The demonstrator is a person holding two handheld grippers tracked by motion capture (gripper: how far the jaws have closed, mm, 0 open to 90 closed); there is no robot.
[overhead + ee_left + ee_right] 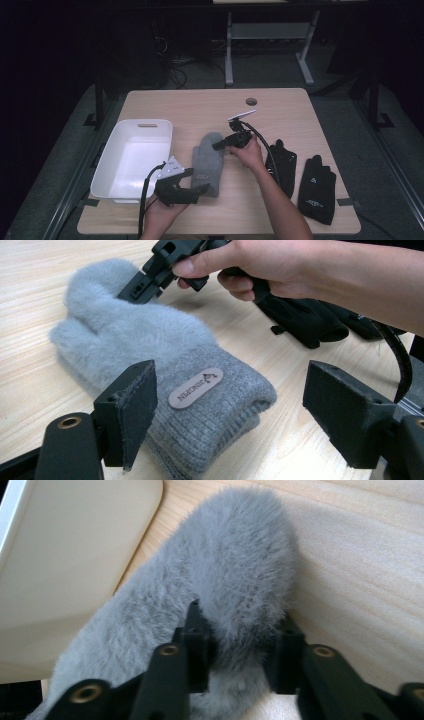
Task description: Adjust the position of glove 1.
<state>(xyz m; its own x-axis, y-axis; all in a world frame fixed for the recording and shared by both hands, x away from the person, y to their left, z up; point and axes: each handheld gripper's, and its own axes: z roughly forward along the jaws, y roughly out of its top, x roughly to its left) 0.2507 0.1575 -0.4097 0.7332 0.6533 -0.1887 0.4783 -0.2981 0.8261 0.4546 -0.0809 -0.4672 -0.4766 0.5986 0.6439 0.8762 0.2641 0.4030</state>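
A grey fluffy mitten (207,162) lies flat at the centre of a wooden table (200,107) in the high view, its fingertip end toward the top of the frame and its ribbed cuff toward the bottom. Just left of it sits a white bin (133,159). At the lower right of that frame lie two black gloves (316,189).

The right gripper (218,146) comes in from the right onto the mitten's upper part. In the right gripper view its two black jaws pinch a fold of grey fur between them, near the frame's lower middle, so it is clamped on the mitten. The left gripper (196,186) sits at the mitten's cuff, in the lower centre of the high view. In the left gripper view its jaws stand wide apart on either side of the cuff, holding nothing.

To do this step well, the right grip likely needs more than loose fur, or the mitten may slip out when lifted. The left gripper could close on the firmer ribbed cuff, so both ends rise together and clear the bin's rim.

Writing: an oval patch (195,388) on the cuff, centre of the left gripper view, seems to read "DINGPIN". The black gloves carry small pale logos, too small to read.
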